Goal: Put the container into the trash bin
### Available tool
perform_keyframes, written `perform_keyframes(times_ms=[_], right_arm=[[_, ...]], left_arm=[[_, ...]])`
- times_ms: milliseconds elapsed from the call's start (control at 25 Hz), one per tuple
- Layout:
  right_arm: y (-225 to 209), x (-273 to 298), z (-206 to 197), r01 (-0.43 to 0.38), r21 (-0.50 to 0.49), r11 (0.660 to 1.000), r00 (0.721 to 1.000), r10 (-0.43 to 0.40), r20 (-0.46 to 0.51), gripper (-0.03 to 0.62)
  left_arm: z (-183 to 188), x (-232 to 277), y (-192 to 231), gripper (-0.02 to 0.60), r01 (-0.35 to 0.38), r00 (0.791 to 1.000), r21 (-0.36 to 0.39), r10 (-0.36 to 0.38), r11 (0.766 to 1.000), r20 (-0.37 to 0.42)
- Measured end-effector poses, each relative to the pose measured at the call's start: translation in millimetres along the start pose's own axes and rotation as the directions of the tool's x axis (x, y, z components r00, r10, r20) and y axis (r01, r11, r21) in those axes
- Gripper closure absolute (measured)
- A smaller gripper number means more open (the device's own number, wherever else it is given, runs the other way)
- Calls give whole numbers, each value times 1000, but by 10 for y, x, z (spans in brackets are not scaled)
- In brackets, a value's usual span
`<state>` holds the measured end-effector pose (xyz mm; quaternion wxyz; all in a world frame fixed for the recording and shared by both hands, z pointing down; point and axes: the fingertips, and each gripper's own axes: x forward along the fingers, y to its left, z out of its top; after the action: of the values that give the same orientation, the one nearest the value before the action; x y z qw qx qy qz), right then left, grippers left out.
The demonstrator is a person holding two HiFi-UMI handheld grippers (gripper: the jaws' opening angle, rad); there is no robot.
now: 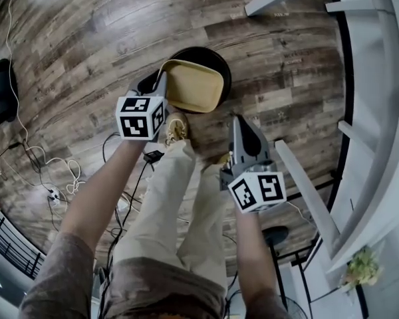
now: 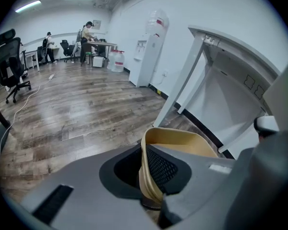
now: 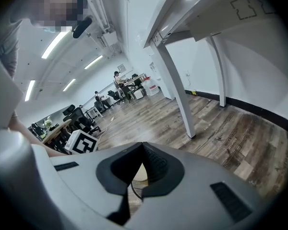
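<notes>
A tan, shallow rectangular container (image 1: 193,85) hangs tilted over the round black trash bin (image 1: 216,62) on the wooden floor. My left gripper (image 1: 161,85) is shut on the container's left rim. In the left gripper view that rim (image 2: 151,176) is pinched between the jaws of the left gripper (image 2: 146,176), and the container's open side faces right. My right gripper (image 1: 239,121) hovers to the right of the bin and nearer to me, apart from the container. Its jaws meet with nothing between them, as the right gripper view shows of the right gripper (image 3: 143,150).
A white table frame with slanted legs (image 1: 306,178) stands at the right, close to the bin. The person's legs and a shoe (image 1: 176,128) are just below the bin. Cables (image 1: 53,171) trail over the floor at the left. A water dispenser (image 2: 151,47) stands by the far wall.
</notes>
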<state>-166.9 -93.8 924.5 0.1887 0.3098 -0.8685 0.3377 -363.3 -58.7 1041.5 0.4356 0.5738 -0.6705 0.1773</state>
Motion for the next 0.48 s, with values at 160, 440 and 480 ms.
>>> perform_keyframes(times_ms=[160,440,480], right_arm=[[6,-32,-80,-5,13,1000,1000,5,-13,592],[-79,-54,-133,9,21,1000,999,-8,-32,594],[-91,-54,-137,13,23,1000,999,-12,-33,593]], left_arm=[[-152,219,27,555,-16,999,4,16,1000,-29],[-407,570,79,555,-46,996,20,48,999,-79],[-440,612,88,555,-49,995,21,51,999,-87]])
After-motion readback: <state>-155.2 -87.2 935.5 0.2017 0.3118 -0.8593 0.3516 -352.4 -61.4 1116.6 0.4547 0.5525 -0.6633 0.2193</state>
